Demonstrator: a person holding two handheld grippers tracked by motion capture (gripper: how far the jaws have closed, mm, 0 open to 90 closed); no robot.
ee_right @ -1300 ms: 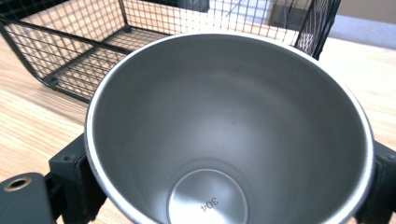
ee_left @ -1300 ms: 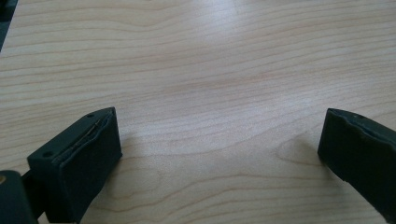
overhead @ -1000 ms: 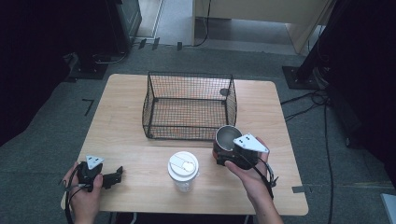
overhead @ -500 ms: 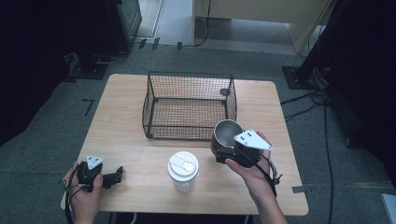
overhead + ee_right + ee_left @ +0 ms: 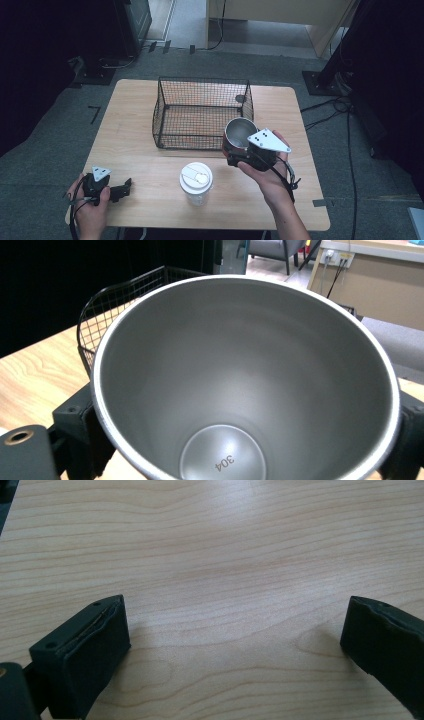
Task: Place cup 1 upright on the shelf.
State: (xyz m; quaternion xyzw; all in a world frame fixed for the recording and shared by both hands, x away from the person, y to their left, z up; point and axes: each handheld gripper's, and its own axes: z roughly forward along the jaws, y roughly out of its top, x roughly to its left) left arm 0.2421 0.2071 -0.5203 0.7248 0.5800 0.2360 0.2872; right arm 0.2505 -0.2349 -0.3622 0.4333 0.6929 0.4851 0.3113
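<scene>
- Steel cup [image 5: 239,133] is pinched between the jaws of the right tool [image 5: 243,152], lifted above the surface [image 5: 140,100] just beside the wire basket [image 5: 172,107]; the cup has nothing inside.
- Left tool [image 5: 235,645] rests on the surface with jaws spread, holding nothing.
- Wire basket looks empty.
- Lidded cup [image 5: 196,181] stands near; its contents are hidden.

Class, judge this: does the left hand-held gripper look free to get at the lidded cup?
Probably yes: the left hand-held gripper is open, with bare table between it and the lidded cup.
</scene>
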